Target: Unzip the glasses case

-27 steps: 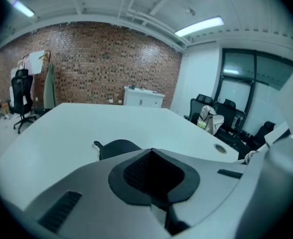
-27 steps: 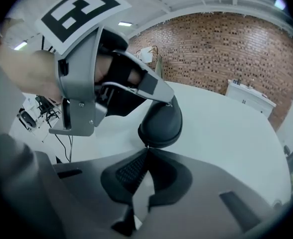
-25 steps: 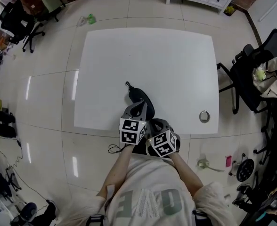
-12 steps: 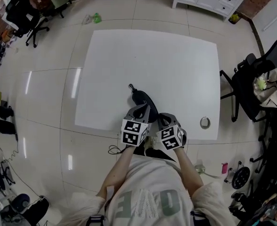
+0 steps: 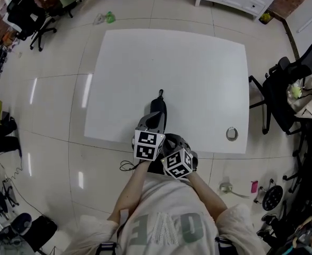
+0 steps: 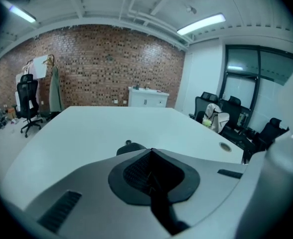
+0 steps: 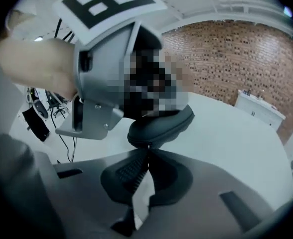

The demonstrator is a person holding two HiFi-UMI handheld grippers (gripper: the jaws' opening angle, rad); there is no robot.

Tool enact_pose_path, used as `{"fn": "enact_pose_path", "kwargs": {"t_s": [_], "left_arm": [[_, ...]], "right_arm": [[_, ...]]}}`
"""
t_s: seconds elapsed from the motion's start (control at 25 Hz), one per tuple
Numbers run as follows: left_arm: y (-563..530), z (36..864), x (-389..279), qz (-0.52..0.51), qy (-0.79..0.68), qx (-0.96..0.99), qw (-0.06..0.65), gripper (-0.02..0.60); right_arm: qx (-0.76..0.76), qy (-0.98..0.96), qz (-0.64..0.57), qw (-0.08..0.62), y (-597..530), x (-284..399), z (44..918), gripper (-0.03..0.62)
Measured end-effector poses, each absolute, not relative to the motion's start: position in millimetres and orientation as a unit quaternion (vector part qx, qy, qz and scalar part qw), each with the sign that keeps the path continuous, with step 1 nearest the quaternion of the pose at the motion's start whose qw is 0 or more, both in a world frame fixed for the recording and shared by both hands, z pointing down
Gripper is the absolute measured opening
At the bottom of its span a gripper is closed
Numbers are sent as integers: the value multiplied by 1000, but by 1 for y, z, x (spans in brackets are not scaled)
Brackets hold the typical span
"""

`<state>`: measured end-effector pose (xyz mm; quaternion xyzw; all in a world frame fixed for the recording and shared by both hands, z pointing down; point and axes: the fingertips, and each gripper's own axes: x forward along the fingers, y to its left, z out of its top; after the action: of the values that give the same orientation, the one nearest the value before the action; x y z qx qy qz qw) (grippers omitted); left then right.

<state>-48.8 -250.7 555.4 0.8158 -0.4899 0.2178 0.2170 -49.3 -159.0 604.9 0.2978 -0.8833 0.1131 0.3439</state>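
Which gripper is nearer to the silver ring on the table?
Right. The right gripper is at the table's near edge, left of the ring; the left gripper is farther left, at the glasses case.

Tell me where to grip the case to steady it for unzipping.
I'd pinch the case across its narrow width, mid-body, coming from above on the near side. It lies lengthwise, pointing away, so its long sides are what the jaws can span. Stay off the near end, where the right gripper is shut at the seam.
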Motion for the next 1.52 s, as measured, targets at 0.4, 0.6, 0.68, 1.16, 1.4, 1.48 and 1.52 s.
{"fn": "enact_pose_path", "kwargs": {"t_s": [0.4, 0.6, 0.68, 1.16, 1.4, 1.48, 1.52], "left_arm": [[-252, 561, -41, 218, -480, 819, 226, 6], [-252, 562, -37, 215, -477, 821, 230, 5], [-252, 562, -34, 213, -475, 821, 233, 5], [-255, 537, -39, 158, -463, 826, 281, 6], [-245, 545, -23, 165, -441, 834, 288, 6], [-249, 546, -26, 168, -452, 832, 275, 6], [-252, 545, -27, 169, -456, 831, 269, 6]], "right_arm": [[321, -875, 119, 343, -203, -25, 608, 2], [317, -875, 91, 356, -246, -18, 609, 2], [318, -874, 88, 355, -263, -17, 609, 2], [406, -847, 121, 319, -305, -1, 604, 2], [424, -839, 160, 302, -274, 11, 604, 0], [409, -845, 161, 306, -254, 6, 607, 2], [404, -846, 163, 307, -245, 4, 608, 1]]}}
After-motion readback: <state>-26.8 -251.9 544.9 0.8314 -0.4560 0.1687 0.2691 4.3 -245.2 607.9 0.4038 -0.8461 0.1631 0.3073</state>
